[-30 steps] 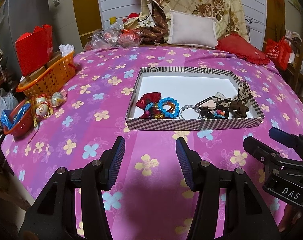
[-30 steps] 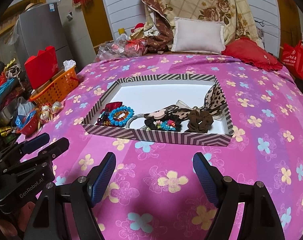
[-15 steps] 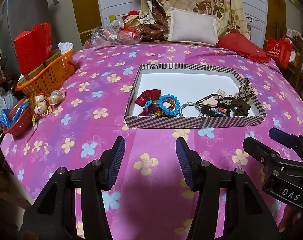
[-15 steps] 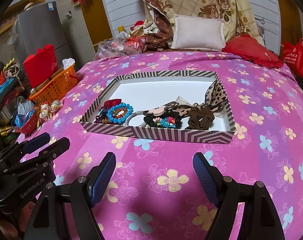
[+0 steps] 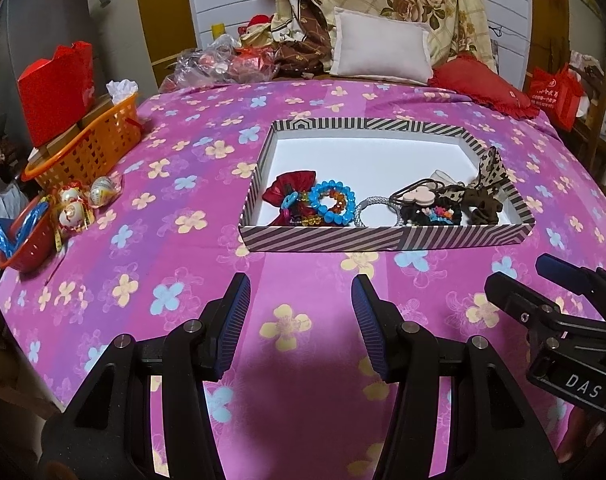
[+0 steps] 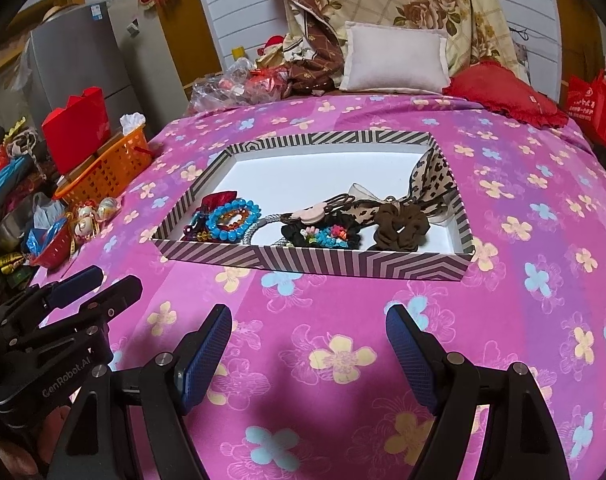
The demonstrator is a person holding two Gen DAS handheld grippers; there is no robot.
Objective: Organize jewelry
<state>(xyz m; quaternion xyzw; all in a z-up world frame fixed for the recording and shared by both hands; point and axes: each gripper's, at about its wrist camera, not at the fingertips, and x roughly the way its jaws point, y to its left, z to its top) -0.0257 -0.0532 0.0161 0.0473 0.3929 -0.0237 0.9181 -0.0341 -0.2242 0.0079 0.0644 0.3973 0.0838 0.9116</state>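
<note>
Both your grippers hang over the flowered cloth, short of the striped tray

Your left gripper (image 5: 301,300) has its jaws apart with nothing between them, and your right gripper (image 6: 309,332) is spread wide and empty too. The striped tray (image 5: 323,238) sits ahead of both on the pink cloth (image 5: 183,184); along its near wall lie a blue bead bracelet (image 5: 331,202), a red pouch (image 5: 289,192), a silver ring band (image 5: 367,210), a black hair tie (image 5: 431,212) and a brown scrunchie (image 6: 401,226). An orange basket (image 5: 91,148) stands well off to the left
</note>
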